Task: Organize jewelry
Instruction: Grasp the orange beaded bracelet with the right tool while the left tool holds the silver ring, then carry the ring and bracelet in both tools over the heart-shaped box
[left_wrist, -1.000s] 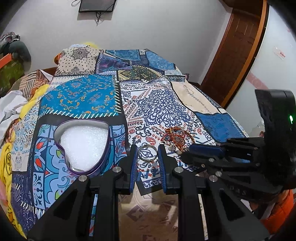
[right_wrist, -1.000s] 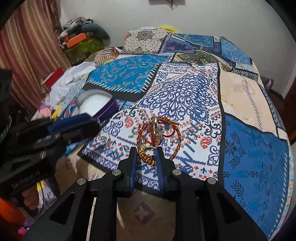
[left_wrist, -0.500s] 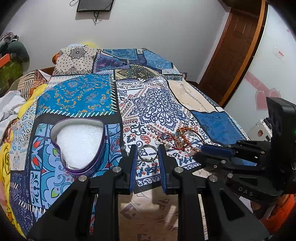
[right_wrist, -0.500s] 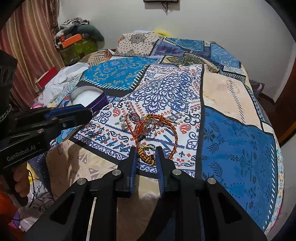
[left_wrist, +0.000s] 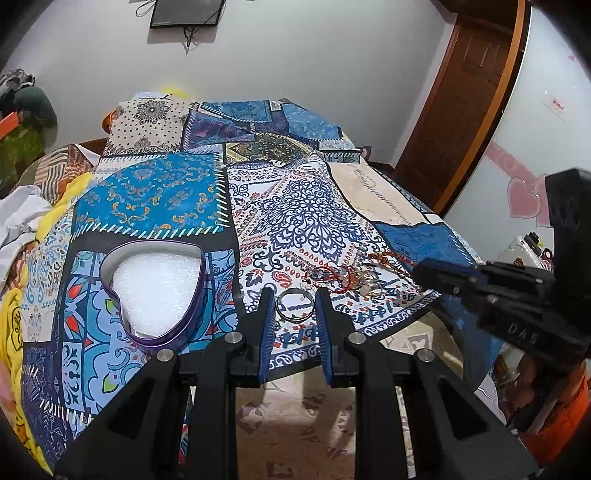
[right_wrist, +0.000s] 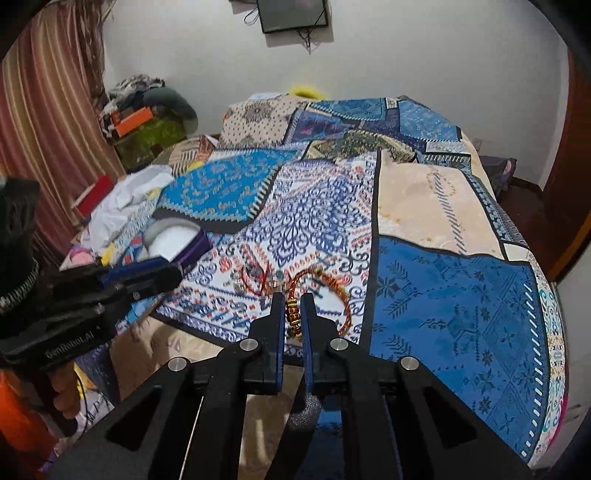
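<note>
Right gripper (right_wrist: 293, 308) clamped on the beaded knot of a red-and-gold cord bracelet (right_wrist: 341, 295), jaws just closed in on it – cord loop trailing right over the patchwork bedspread (right_wrist: 461, 295). Left gripper (left_wrist: 294, 308) parted around a silver ring (left_wrist: 294, 305); pads look clear of it, though contact hard to judge. Ring flat on the spread, near its front edge. Behind it, a tangle of jewelry (left_wrist: 343, 277) – single pieces too small and knotted to tell apart. Left of that, a heart-shaped purple tin (left_wrist: 155, 291) with white foam lining, open, near rim partly hidden by the left finger. Compared with a second ago: bracelet pulled out of the heap toward the bed edge and stretched, ring and tin unmoved. Readable on the gripper bodies: "GenRobot.AI" on the left one, "DAS" on the right. Wall-mounted screen (right_wrist: 293, 14) cut off at the top.
</note>
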